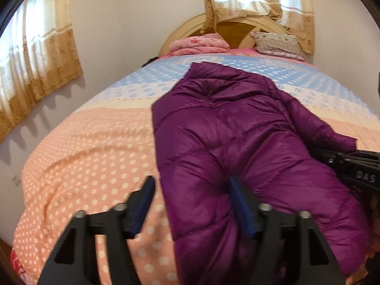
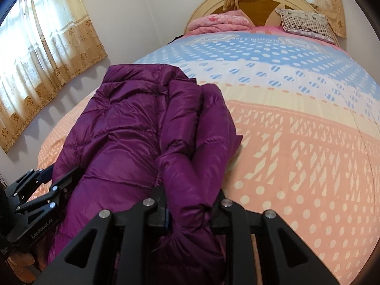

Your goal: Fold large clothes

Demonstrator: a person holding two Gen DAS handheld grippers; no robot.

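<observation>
A purple puffer jacket (image 1: 237, 130) lies lengthwise on the bed, its collar toward the headboard and one sleeve folded over its right side. My left gripper (image 1: 191, 204) is open at the jacket's near left edge. One of its blue pads (image 1: 142, 201) hangs over the bedspread and the other rests on the jacket, so the edge lies between them. In the right wrist view my right gripper (image 2: 190, 204) is shut on a bunched fold of the jacket (image 2: 133, 123) near the sleeve. That view also has the left gripper (image 2: 59, 175) at the jacket's left side. The right gripper (image 1: 351, 166) enters the left wrist view from the right.
A dotted bedspread (image 1: 95, 154), peach near me and blue farther off, covers the bed. A folded pink blanket (image 1: 199, 44) and a patterned pillow (image 1: 277, 42) lie by the rounded headboard (image 1: 235, 29). A wall with a curtained window (image 1: 35, 66) runs close along the bed's left side.
</observation>
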